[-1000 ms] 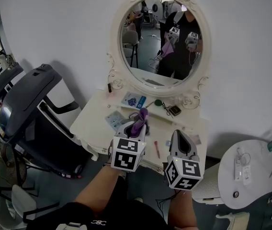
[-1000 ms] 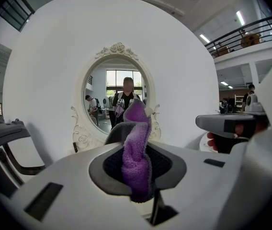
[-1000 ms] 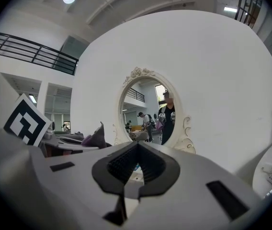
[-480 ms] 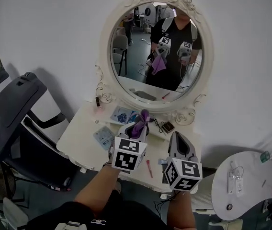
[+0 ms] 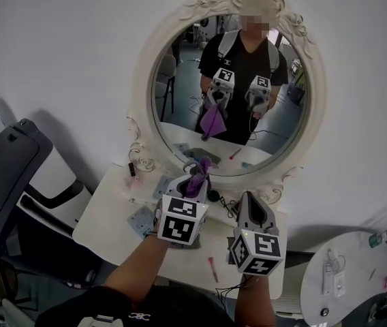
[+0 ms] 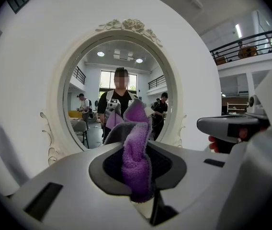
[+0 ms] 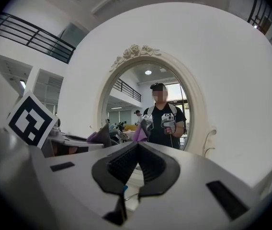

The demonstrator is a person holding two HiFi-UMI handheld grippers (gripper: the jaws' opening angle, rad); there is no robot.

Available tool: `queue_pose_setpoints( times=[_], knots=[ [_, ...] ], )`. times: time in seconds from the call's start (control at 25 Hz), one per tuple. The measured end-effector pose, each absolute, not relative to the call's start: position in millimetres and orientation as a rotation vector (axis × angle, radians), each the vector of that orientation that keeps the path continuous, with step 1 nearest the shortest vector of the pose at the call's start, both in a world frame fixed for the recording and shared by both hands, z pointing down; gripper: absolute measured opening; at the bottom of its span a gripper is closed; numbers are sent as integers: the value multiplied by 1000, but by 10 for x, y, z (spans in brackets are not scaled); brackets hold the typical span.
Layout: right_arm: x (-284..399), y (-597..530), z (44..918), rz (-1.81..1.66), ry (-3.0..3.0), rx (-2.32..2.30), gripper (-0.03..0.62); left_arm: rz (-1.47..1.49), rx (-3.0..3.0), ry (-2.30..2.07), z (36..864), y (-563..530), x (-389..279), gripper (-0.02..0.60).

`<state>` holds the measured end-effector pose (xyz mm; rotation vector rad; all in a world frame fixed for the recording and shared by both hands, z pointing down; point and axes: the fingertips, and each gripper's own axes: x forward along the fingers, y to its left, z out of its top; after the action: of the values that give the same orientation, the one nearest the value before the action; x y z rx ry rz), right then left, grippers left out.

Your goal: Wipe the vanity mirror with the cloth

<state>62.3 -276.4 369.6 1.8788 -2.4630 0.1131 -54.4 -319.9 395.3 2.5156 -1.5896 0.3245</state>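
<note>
Evidently at the approach step: grips one purple fuzzy cloth (image 6: 137,152) in the left tool (image 6: 136,164), jaws pinched on it, short of the one oval white-framed vanity mirror (image 5: 180,80) above the white worktop (image 5: 112,216). Probably calls next for pressing cloth to glass. Holds the right tool (image 7: 136,150) closed, empty. Counts two tools.

Vanity mirror (image 5: 231,94): 1, ahead of both sets of jaws.
Cloth (image 6: 137,157): 1, purple, between the jaws of the left gripper (image 5: 193,177).
Grippers: 2, the second being the right gripper (image 5: 250,197).
Counter (image 5: 108,220): 1, beneath the jaws.
Red pen (image 5: 212,268): 1, on the counter.
Round side table (image 5: 347,281): 1, right of the jaws.
</note>
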Motion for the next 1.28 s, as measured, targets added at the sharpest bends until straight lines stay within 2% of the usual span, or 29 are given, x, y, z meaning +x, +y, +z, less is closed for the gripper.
queue_pose_setpoints(
  times=[0.4, 0.76, 0.92, 1.12, 1.28],
  knots=[
    [481, -3225, 3796, 130, -2434, 1901, 3, 324, 2531, -1581, 3898, -3750, -734, 71],
    [956, -3333, 3791, 163, -2470, 1874, 3, 333, 2507, -1764, 3638, -3938, -715, 71],
    [1073, -3372, 3811, 193, -2491, 1856, 3, 288, 2541, -1954, 3008, -4097, -933, 71],
    [1051, -3405, 3827, 200, -2520, 1832, 3, 278, 2605, -2318, 1799, -4289, -1293, 71],
    [976, -3478, 3821, 193, -2540, 1806, 3, 335, 2679, -2515, 981, -4440, -1318, 71]
  ],
)
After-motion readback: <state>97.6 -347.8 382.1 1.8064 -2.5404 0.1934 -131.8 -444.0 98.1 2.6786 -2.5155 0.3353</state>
